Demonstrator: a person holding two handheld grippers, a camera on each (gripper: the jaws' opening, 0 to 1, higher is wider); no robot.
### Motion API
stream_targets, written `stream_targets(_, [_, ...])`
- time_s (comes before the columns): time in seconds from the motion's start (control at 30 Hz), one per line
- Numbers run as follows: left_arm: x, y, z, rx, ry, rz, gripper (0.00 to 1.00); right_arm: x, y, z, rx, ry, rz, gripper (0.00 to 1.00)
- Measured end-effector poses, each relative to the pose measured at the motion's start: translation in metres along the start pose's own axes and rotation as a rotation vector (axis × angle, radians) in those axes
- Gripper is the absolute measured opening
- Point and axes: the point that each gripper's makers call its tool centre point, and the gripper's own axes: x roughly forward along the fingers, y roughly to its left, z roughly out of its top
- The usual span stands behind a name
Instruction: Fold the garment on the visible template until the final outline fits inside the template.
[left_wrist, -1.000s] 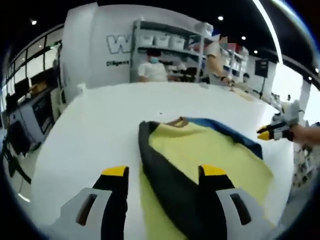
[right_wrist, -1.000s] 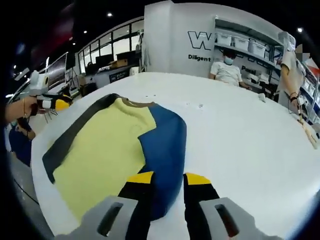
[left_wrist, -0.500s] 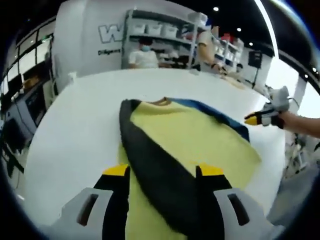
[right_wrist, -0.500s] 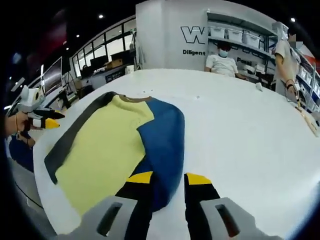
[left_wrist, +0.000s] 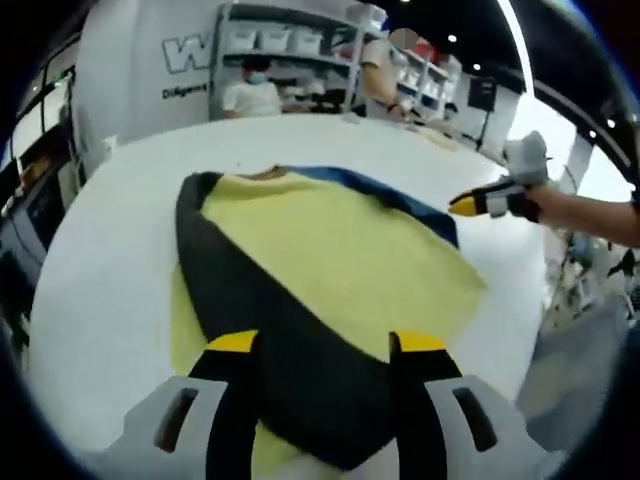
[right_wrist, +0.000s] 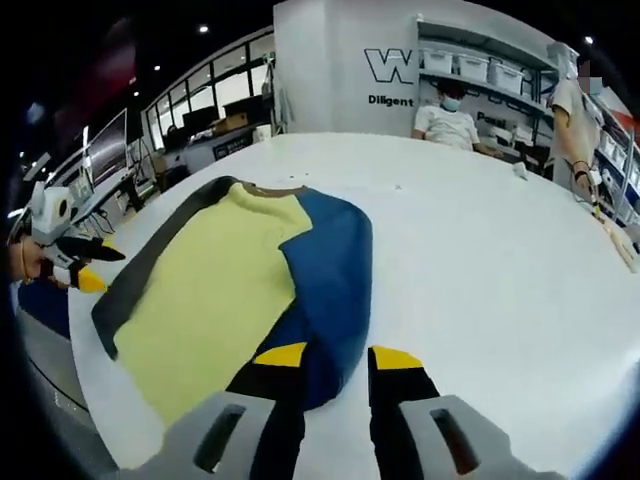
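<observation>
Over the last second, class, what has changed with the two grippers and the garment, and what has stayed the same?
The left gripper has come in closer over the garment's black sleeve, its fingers now astride it. The right gripper has hardly shifted, poised at the blue sleeve's end. Neither has taken hold of anything. The garment lies flat on the white table as before, yellow body up.

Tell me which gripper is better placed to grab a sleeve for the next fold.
Probably left. The left gripper has its open fingers on either side of the black sleeve, low over the garment. The right gripper sits at the blue sleeve hem, mostly over bare white table.
</observation>
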Motion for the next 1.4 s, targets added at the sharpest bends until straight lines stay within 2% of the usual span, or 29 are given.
stream_targets(0.1, [-0.002, -0.006, -0.007, 0.012, 0.031, -0.015, 0.48, -0.002, -0.001, -0.004, 0.002, 0.006, -0.005, 0.17])
stream_targets(0.17, [-0.003, -0.016, -0.015, -0.021, 0.051, -0.029, 0.46, -0.003, 0.002, -0.01, 0.01, 0.016, -0.002, 0.17])
stream_targets(0.27, [-0.004, -0.036, -0.028, 0.038, 0.078, -0.077, 0.44, -0.006, 0.006, -0.018, -0.018, 0.039, 0.013, 0.17])
stream_targets(0.33, [-0.004, -0.045, -0.034, 0.044, 0.086, -0.094, 0.41, -0.006, 0.006, -0.024, -0.019, 0.047, 0.015, 0.17])
stream_targets(0.4, [-0.003, -0.055, -0.036, 0.066, 0.076, -0.111, 0.39, -0.01, 0.008, -0.03, -0.016, 0.057, 0.02, 0.16])
stream_targets(0.47, [-0.001, -0.059, -0.037, 0.09, 0.071, -0.127, 0.38, -0.01, 0.008, -0.033, -0.01, 0.061, 0.021, 0.15])
stream_targets(0.6, [0.004, -0.06, -0.052, 0.184, 0.124, -0.13, 0.35, -0.012, 0.015, -0.043, -0.042, 0.097, 0.031, 0.15])
stream_targets(0.73, [0.007, -0.057, -0.062, 0.166, 0.149, -0.117, 0.31, -0.008, 0.021, -0.046, -0.018, 0.106, 0.042, 0.14])
stream_targets(0.87, [0.01, -0.053, -0.067, 0.163, 0.157, -0.1, 0.28, -0.005, 0.027, -0.051, -0.045, 0.127, 0.052, 0.13])
stream_targets(0.97, [0.01, -0.05, -0.065, 0.188, 0.153, -0.073, 0.25, -0.001, 0.034, -0.056, -0.031, 0.13, 0.075, 0.07])
stream_targets(1.03, [0.009, -0.054, -0.063, 0.185, 0.15, -0.083, 0.22, 0.002, 0.035, -0.057, -0.028, 0.133, 0.086, 0.01])
stream_targets(1.2, [0.009, -0.056, -0.062, 0.165, 0.138, -0.092, 0.07, 0.003, 0.034, -0.056, -0.035, 0.129, 0.082, 0.0])
stream_targets(1.33, [0.003, -0.057, -0.055, 0.146, 0.12, -0.097, 0.04, 0.003, 0.032, -0.052, -0.053, 0.125, 0.081, 0.0])
stream_targets(1.4, [0.003, -0.056, -0.052, 0.119, 0.093, -0.109, 0.02, 0.0, 0.029, -0.046, -0.076, 0.123, 0.065, 0.0])
